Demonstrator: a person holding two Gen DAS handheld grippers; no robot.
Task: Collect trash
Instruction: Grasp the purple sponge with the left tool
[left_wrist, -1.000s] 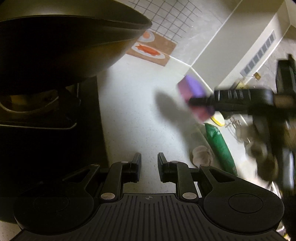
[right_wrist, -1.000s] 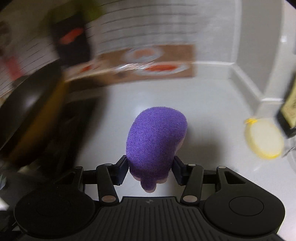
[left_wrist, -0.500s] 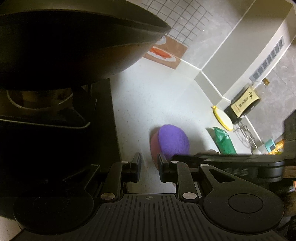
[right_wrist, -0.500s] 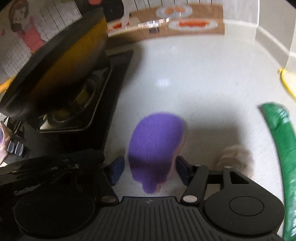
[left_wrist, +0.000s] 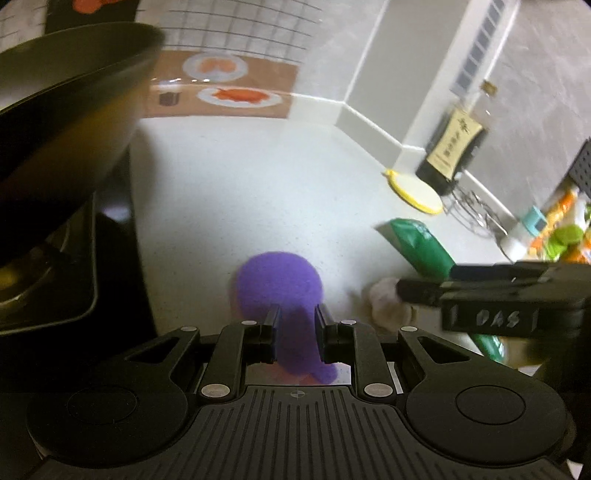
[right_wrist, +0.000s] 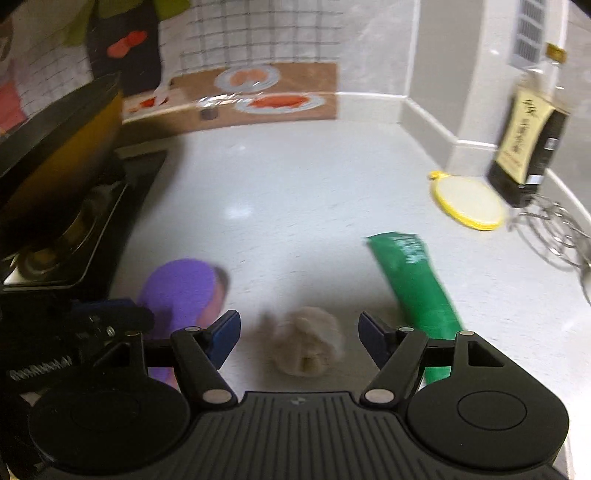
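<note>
A purple sponge (left_wrist: 279, 291) lies on the white counter (left_wrist: 240, 192). My left gripper (left_wrist: 295, 325) stands over its near end with narrow jaws on either side of it; whether it grips is unclear. The sponge also shows in the right wrist view (right_wrist: 181, 291). My right gripper (right_wrist: 299, 332) is open and empty, its jaws astride a crumpled beige tissue wad (right_wrist: 308, 343), which also shows in the left wrist view (left_wrist: 388, 302). A green wrapper (right_wrist: 417, 284) lies just right of the wad and shows in the left wrist view too (left_wrist: 421, 247).
A black wok (left_wrist: 62, 122) sits on a stove (right_wrist: 74, 236) at the left. A yellow-rimmed lid (right_wrist: 467, 205), a dark sauce bottle (right_wrist: 528, 144) and a wire whisk (right_wrist: 554, 232) stand at the right by the wall. Colourful items (left_wrist: 561, 229) sit far right.
My right gripper let go of the purple sponge onto the counter, opened and moved right over the tissue wad. My left gripper moved over the sponge.
</note>
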